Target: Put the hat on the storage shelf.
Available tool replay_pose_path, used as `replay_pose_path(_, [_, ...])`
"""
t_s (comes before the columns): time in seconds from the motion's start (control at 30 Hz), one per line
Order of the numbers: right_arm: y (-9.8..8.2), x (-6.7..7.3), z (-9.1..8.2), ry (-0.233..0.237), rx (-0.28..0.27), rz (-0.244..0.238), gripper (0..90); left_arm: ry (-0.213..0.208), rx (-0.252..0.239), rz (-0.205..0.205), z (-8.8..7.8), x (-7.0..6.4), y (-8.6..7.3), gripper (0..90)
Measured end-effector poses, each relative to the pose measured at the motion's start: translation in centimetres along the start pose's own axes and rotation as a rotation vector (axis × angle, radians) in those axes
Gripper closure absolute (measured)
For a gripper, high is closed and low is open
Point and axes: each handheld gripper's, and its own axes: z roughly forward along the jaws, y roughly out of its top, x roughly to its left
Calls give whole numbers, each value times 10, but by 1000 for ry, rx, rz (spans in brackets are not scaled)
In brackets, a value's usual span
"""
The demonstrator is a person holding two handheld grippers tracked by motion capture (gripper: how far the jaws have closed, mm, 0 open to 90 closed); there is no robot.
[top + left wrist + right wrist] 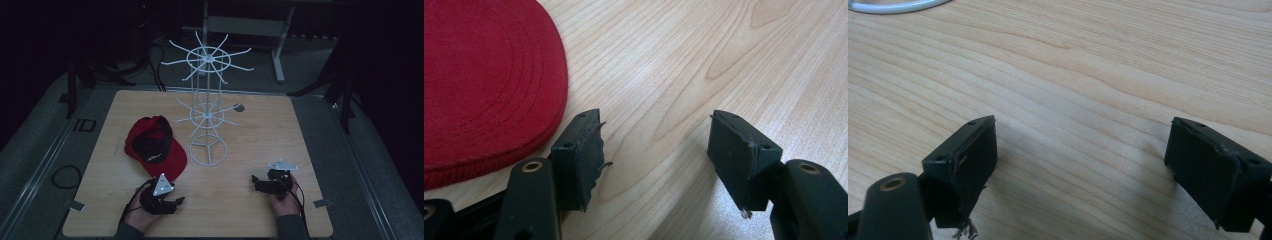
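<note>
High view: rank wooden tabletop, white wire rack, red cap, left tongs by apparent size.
1. Wooden tabletop
2. White wire rack; it stands tall and reaches toward the camera, so it may look bigger than it is
3. Red cap
4. Left tongs, jaws apart

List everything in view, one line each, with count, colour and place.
Table: one, light wood, centre of the high view.
Cap: one, red with black inside, lying left of the rack, brim toward the person.
Wire rack: one, white, two tiers of hooks, standing mid-table on a ring base.
Metal frame: one, grey, on the floor behind the table.
Cable loop: one, black, on the floor at left.
Left gripper: one, black, near edge by the cap's brim, jaws open.
Right gripper: one, black, near edge at right, jaws open.
</note>
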Motion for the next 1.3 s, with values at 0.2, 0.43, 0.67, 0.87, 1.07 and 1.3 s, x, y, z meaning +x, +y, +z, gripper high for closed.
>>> replay_pose_path(0.2, [0,0,0,0,0,1,134,4,8,-8,-1,-2,1,440])
replay_pose_path(0.43, [0,0,0,0,0,0,134,-18,27,-6,-4,-4,2,528])
replay_pose_path(0.67, [0,0,0,0,0,1,134,-11,45,-29,-14,-10,6,523])
replay_pose_path(0.87, [0,0,0,0,0,0,134,20,28,-72,-30,-4,4,527])
replay_pose_path(1.07, [0,0,0,0,0,0,134,61,13,-151,-41,7,1,540])
replay_pose_path(1.3, [0,0,0,0,0,0,134,110,28,-227,-44,14,-1,556])
